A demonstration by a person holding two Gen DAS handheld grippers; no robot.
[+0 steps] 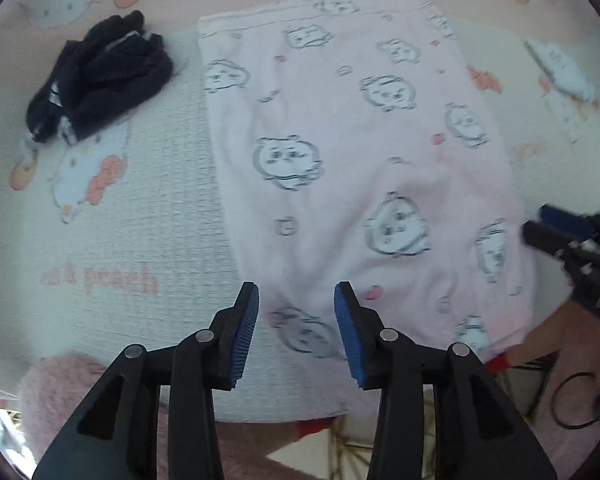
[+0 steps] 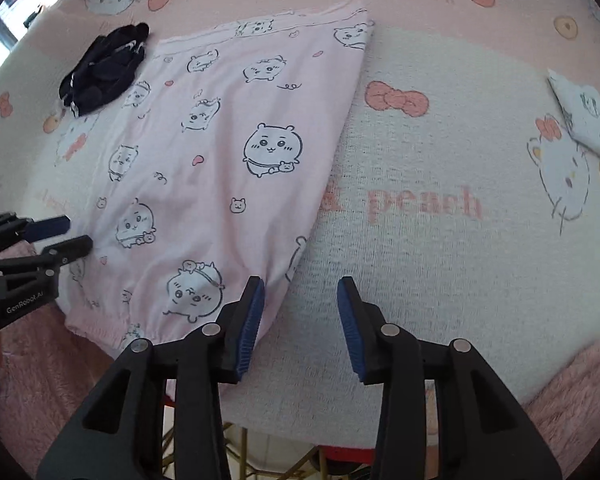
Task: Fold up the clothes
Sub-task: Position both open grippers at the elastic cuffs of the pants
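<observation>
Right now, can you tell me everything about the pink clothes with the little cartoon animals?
The pink garment lies flat on the printed bed cover. It looks like soft, thin cotton, pale pink with outlined white cartoon critters and small red marks. A stitched band runs along its far edge; the near hem is gathered. Both claws hover open by the near hem without gripping it.

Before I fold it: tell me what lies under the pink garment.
The pink garment lies flat on the cartoon-print blanket, which shows all around it. Whatever sits directly beneath the fabric is covered; no bulge is apparent.
</observation>
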